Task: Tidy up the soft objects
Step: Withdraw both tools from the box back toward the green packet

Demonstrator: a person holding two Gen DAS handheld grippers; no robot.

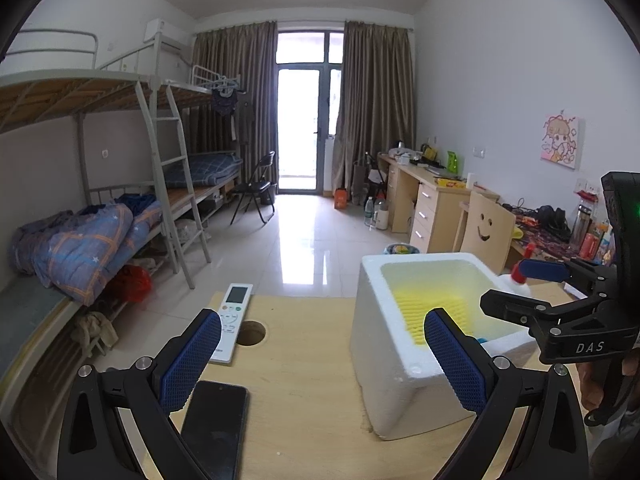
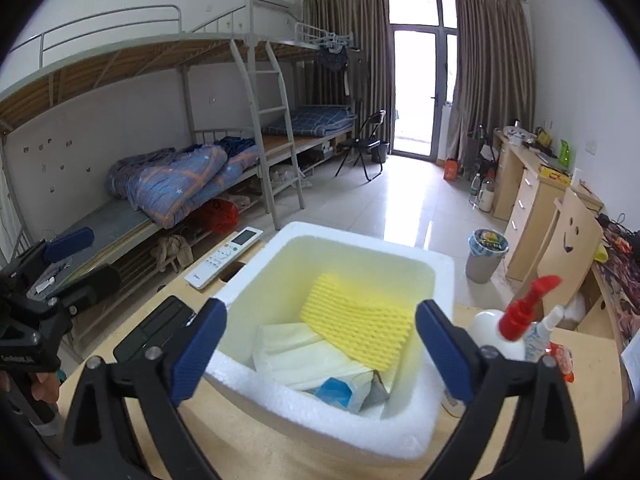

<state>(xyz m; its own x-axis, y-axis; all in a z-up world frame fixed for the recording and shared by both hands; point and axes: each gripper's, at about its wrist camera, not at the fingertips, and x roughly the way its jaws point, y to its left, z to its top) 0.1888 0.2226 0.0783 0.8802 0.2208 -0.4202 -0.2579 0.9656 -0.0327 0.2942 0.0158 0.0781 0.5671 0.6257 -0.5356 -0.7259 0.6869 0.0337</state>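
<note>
Hovering above the foam box (image 2: pixel 276 400), the right gripper (image 2: pixel 320 344) is pointing downward, jaws spread wide and empty; the yellow sponge (image 2: pixel 356 320) is lying inside. The left gripper (image 1: pixel 320 356) is gaping empty beside it.

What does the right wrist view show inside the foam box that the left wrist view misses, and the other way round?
Only the right wrist: white cloth and blue packet under the yellow sponge. Only the left wrist: the wall picture and the box's outer side. Both: foam box, sponge, remote, phone, red-capped bottle.
</note>
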